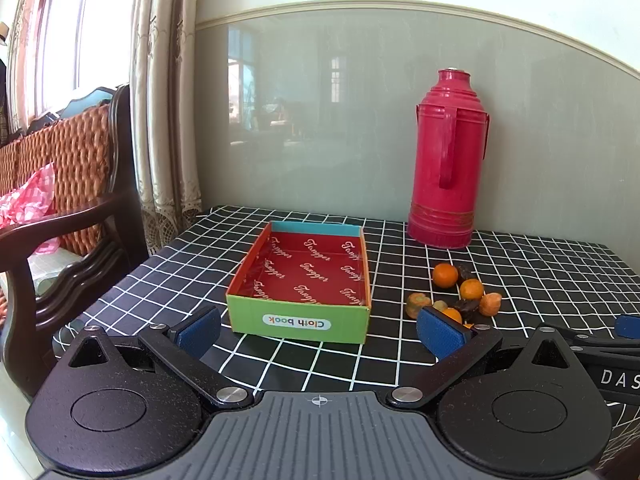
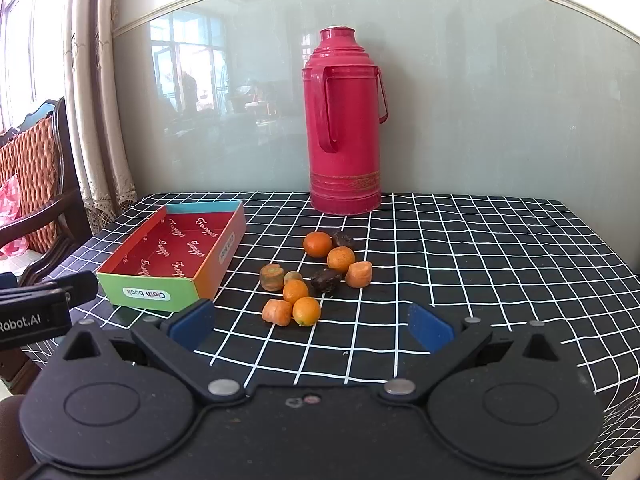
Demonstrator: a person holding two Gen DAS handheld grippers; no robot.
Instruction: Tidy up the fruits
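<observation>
A shallow cardboard box [image 1: 300, 322] with a green front wall and red inside stands empty on the checked cloth; it also shows in the right wrist view [image 2: 148, 290]. Right of it lies a cluster of small fruits: oranges [image 2: 317, 244] [image 1: 445, 275], carrot pieces [image 2: 358, 275] [image 1: 490, 304] and dark dates [image 2: 326, 280]. My left gripper [image 1: 318, 334] is open and empty, in front of the box. My right gripper [image 2: 311, 326] is open and empty, just in front of the fruit cluster.
A tall red thermos [image 2: 345, 120] stands at the back against the glass-panelled wall; it also shows in the left wrist view [image 1: 450, 160]. A wooden chair [image 1: 68, 216] with a woven back stands left of the table. The black-and-white cloth [image 2: 480, 260] covers the table.
</observation>
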